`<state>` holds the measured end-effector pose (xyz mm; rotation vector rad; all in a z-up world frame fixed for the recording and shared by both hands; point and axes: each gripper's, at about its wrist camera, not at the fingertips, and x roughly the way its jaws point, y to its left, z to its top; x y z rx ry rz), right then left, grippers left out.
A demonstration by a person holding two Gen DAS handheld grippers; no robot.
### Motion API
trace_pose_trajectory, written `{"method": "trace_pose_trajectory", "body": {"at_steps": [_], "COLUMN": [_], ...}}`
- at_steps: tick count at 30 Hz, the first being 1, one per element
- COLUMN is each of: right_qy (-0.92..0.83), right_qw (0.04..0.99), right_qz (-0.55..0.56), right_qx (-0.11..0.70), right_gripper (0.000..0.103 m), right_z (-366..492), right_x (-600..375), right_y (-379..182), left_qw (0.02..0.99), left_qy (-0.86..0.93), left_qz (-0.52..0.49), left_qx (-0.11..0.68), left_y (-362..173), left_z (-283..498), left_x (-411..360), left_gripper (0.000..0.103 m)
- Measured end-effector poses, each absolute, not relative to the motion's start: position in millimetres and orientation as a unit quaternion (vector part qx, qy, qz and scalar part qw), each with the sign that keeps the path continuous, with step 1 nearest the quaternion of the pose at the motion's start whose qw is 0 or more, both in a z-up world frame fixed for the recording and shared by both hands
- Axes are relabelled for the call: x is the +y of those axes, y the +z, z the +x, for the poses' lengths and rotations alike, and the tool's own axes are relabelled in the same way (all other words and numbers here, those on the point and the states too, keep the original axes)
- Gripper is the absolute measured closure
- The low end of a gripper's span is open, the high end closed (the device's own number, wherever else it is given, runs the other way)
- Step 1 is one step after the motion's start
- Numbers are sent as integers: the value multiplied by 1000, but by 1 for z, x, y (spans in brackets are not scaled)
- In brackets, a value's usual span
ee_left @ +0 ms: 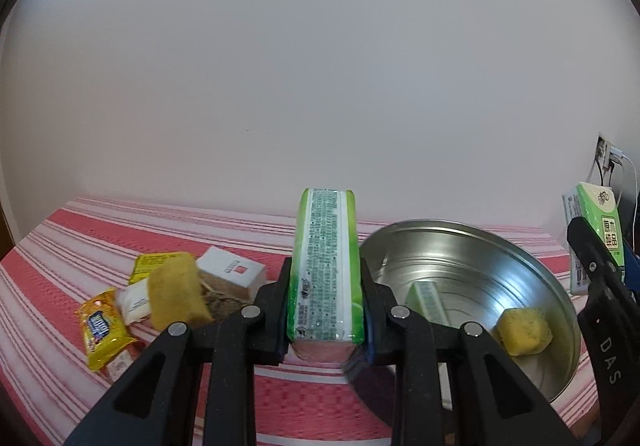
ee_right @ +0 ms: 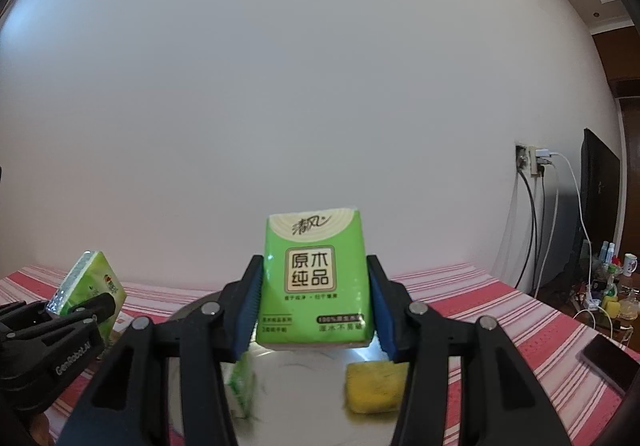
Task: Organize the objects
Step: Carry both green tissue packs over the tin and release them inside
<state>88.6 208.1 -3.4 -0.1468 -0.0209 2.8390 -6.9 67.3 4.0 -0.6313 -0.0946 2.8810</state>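
Observation:
My left gripper (ee_left: 326,286) is shut on a green tissue pack (ee_left: 324,246), held upright and edge-on above the striped cloth. To its right stands a steel bowl (ee_left: 440,225) holding another green tissue pack (ee_left: 426,302) and a yellow sponge (ee_left: 524,330). My right gripper (ee_right: 316,286) is shut on a green tissue pack (ee_right: 316,274), face toward the camera, above the bowl (ee_right: 304,378). Below it lie the bowl's pack (ee_right: 242,386) and sponge (ee_right: 374,386). The left gripper (ee_right: 92,306) with its pack (ee_right: 90,282) shows at the left of the right wrist view.
Left of the bowl lies a pile: a yellow sponge (ee_left: 176,294), a white box (ee_left: 232,272), a yellow snack packet (ee_left: 102,328), a white sachet (ee_left: 134,302). A phone (ee_right: 608,362) rests on the red striped cloth (ee_right: 500,310). A wall socket with cables (ee_right: 536,161) is at right.

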Motion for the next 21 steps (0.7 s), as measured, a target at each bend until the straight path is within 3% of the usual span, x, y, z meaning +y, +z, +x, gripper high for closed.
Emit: {"method": "trace_pose_trajectory", "body": {"at_steps": [21], "right_qy": [977], "right_qw": [185], "right_qz": [-98], "right_qx": [-29], "right_gripper": [53], "right_z": [51], "right_x": [289], "right_y": [-5], "left_qw": [131], "left_qy": [960], "left_qz": [-247], "left_qx": [6], "left_y": [-11], "left_z": [-16], "left_x": [139], "left_gripper": [74]}}
